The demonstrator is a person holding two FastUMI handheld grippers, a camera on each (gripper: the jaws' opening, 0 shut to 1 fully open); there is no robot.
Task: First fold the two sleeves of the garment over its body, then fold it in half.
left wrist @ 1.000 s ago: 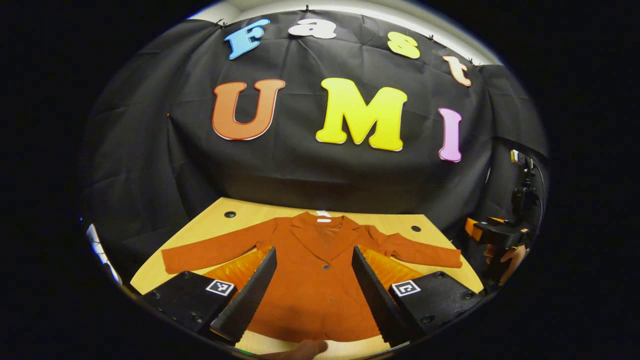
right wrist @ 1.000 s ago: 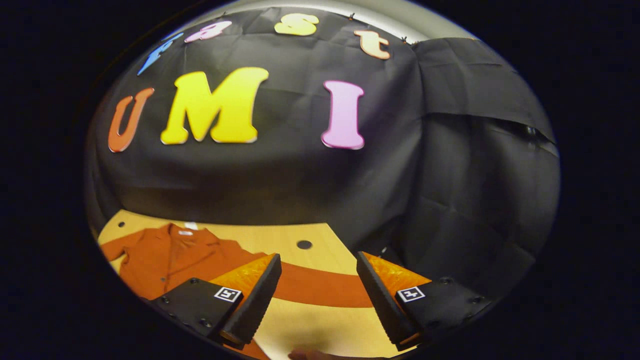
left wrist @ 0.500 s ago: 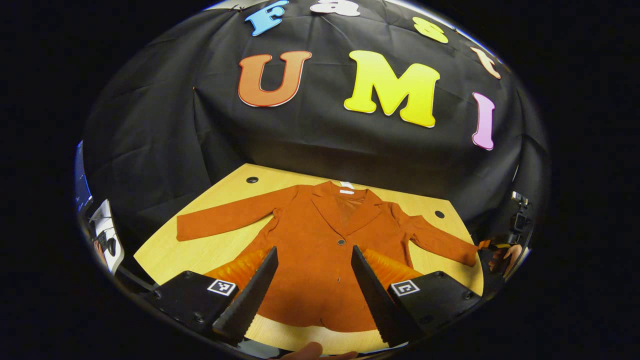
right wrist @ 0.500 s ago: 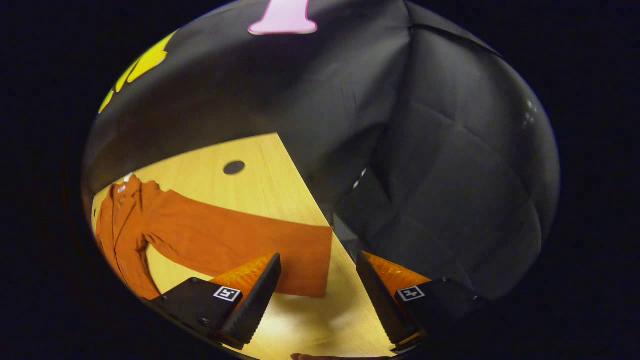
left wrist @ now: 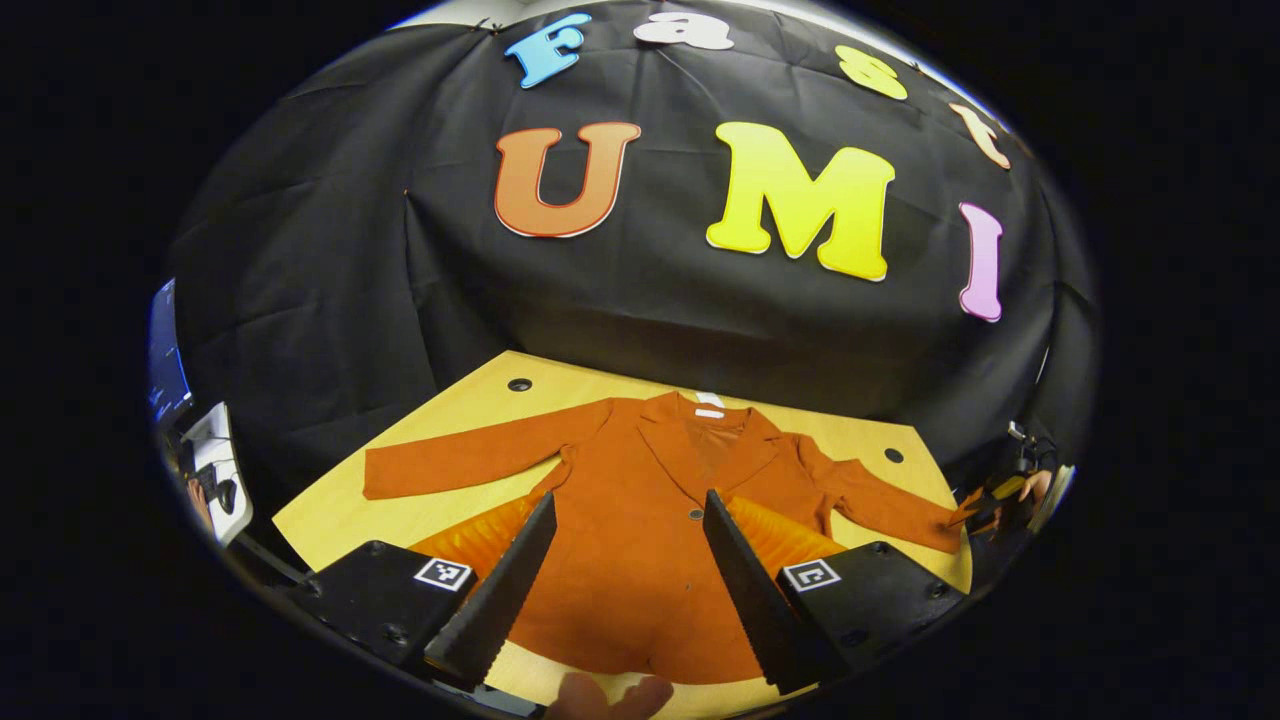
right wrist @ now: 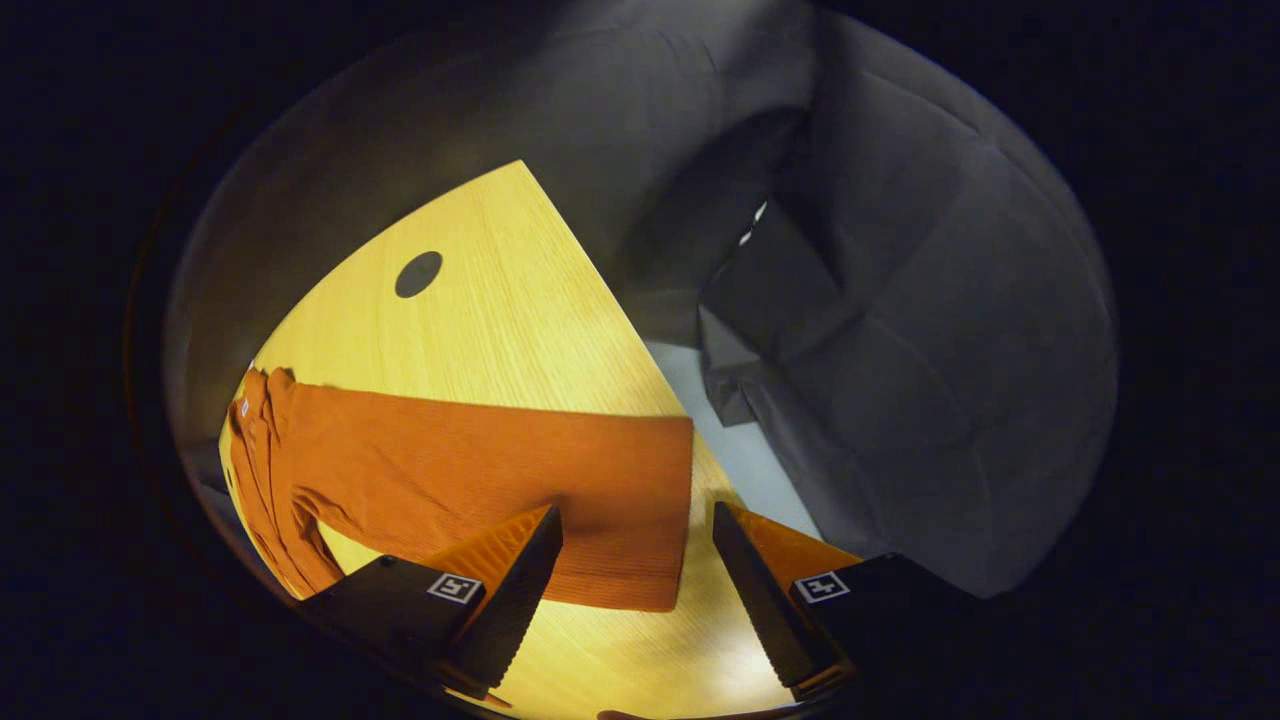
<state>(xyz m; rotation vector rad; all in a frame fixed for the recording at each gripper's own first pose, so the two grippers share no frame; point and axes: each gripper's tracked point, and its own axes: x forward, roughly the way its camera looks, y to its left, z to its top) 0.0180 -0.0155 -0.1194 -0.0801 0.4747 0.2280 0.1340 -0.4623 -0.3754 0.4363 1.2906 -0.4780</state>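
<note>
Garment: rust-orange buttoned fabric jacket (left wrist: 650, 540) flat on the wooden table (right wrist: 500, 290), sleeves outspread.
Change: right gripper (right wrist: 635, 590), fingers spread, has closed on the right cuff (right wrist: 640, 520).
Left gripper (left wrist: 625, 590): spread, above the hem.
Meaning: sleeve fold imminent.

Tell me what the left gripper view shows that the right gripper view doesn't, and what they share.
Left gripper view alone: the whole rust-orange buttoned jacket spread flat, both sleeves out to the sides, its collar towards the wall, and the left gripper open above the body.

Right gripper view alone: the end of one sleeve, its cuff close up between the open fingers of the right gripper, near the table's side edge, and pale floor beyond.

Both: the jacket lying on the light wooden table, no sleeve folded yet.
</note>
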